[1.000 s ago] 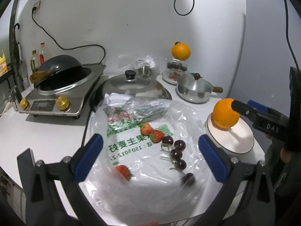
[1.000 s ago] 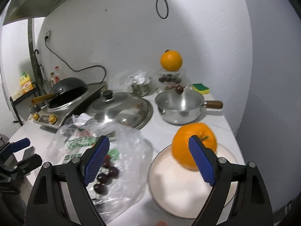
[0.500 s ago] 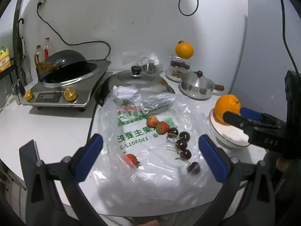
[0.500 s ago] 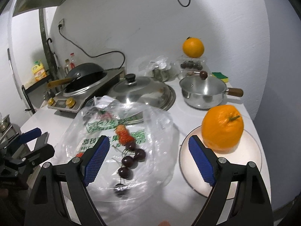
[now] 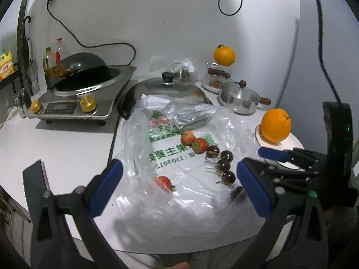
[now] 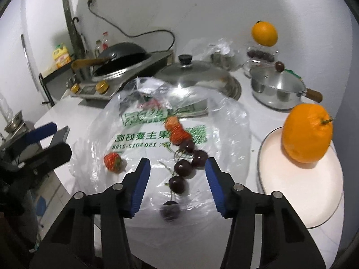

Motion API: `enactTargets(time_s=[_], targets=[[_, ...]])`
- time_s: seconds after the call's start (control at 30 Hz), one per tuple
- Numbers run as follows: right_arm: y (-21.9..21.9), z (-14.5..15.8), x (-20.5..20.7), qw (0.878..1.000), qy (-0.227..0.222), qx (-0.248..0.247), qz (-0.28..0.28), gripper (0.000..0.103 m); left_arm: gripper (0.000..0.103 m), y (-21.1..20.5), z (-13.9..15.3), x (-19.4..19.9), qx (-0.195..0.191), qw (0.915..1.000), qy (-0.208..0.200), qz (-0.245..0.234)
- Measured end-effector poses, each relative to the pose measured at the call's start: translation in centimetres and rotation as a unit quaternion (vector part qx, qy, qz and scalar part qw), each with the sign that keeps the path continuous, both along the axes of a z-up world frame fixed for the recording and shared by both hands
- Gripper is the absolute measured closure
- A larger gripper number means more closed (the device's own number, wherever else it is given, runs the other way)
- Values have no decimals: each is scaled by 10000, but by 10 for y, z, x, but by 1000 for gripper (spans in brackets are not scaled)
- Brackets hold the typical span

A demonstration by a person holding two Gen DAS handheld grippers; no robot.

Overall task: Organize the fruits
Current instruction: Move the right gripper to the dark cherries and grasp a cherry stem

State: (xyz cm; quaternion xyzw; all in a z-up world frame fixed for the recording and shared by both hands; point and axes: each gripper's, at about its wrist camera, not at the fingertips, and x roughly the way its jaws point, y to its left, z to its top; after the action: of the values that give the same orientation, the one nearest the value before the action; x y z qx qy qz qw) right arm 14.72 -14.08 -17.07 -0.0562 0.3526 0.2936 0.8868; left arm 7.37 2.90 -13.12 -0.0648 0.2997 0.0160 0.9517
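Note:
A clear plastic bag (image 5: pixel 179 152) with green print lies flat on the white counter, with three strawberries (image 5: pixel 199 145) and several dark cherries (image 5: pixel 224 163) on it. An orange (image 5: pixel 276 124) sits on a white plate (image 5: pixel 291 144) at the right. My left gripper (image 5: pixel 179 186) is open and empty above the bag's near side. My right gripper (image 6: pixel 177 179) is open and empty, hovering over the cherries (image 6: pixel 184 167) with one strawberry (image 6: pixel 113 161) to its left. The orange (image 6: pixel 307 132) rests on the plate (image 6: pixel 300 190) to its right.
At the back stand an induction cooker with a wok (image 5: pixel 78 89), a large steel lid (image 5: pixel 172 87), a small steel pot with wooden handle (image 5: pixel 240 100), and a second orange (image 5: pixel 224 56) on a clear container. The counter's front edge is close below the grippers.
My right gripper let go of the orange on the plate, drew back and swung left over the cherries, with its jaws narrower. My left gripper pulled back slightly.

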Motion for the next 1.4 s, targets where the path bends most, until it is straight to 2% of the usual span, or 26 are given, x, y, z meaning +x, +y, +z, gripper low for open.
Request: enactTargets(time_s=[0.27, 0.33, 0.4, 0.8, 0.93, 1.4], targets=[[13, -17, 3, 9996, 147, -168, 158, 55, 1, 6, -8, 4, -42, 9999, 99, 41], [15, -22, 6, 9994, 183, -230, 157, 62, 1, 7, -12, 6, -65, 9999, 142, 35], [16, -26, 9, 9992, 239, -284, 145, 64, 1, 7, -15, 7, -77, 9998, 183, 14], [19, -44, 18, 9981, 472, -378, 96, 65, 1, 10, -24, 16, -95, 9994, 319, -21], [20, -48, 21, 9978, 541, -376, 107, 72, 1, 11, -25, 17, -74, 9994, 334, -13], [14, -57, 28, 9970, 703, -291, 111, 72, 1, 5, -21, 23, 58, 9994, 347, -35]])
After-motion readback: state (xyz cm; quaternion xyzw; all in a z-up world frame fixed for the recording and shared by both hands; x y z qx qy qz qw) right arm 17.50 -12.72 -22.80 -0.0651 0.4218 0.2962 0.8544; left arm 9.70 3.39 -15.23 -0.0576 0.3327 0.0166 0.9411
